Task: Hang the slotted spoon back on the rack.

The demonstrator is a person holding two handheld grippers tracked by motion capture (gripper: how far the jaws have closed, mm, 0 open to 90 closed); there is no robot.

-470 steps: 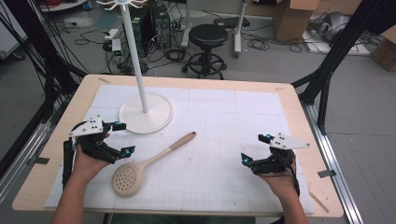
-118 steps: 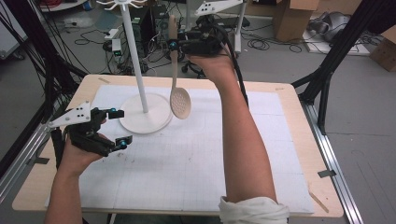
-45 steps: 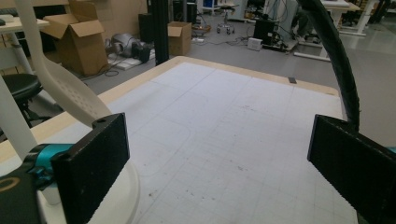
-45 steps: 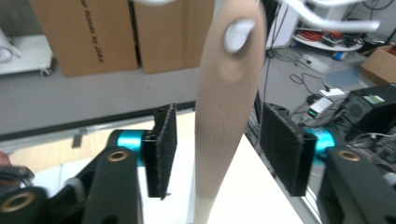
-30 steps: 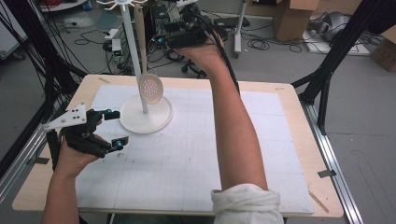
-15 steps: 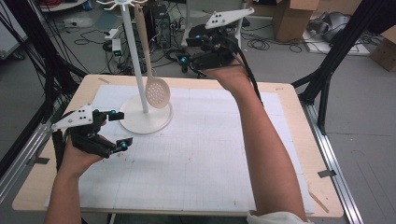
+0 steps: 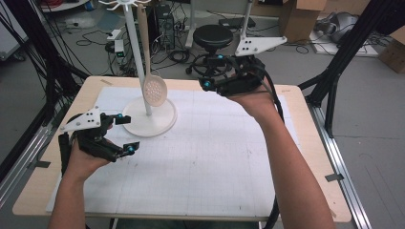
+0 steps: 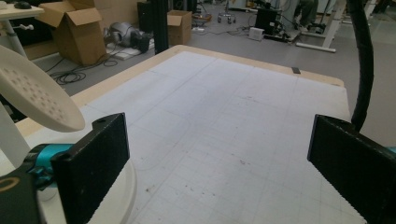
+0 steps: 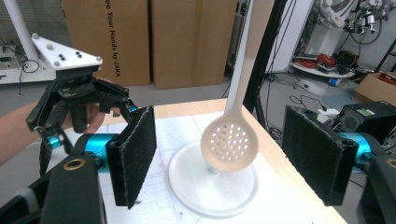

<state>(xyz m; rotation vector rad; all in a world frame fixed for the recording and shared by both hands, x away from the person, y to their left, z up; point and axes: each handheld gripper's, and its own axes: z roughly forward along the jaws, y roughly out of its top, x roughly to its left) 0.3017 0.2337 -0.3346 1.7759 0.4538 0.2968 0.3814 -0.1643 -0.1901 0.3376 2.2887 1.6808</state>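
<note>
spoon hangs from the stand near the table's far left corner; right gripper has just been opening, nothing between its jaws; left gripper wide, empty.

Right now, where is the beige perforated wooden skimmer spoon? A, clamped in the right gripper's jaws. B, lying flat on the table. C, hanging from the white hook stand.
C: the skimmer spoon hangs from the hook stand, bowl clear of the base, while the right gripper is open and apart from it.
</note>
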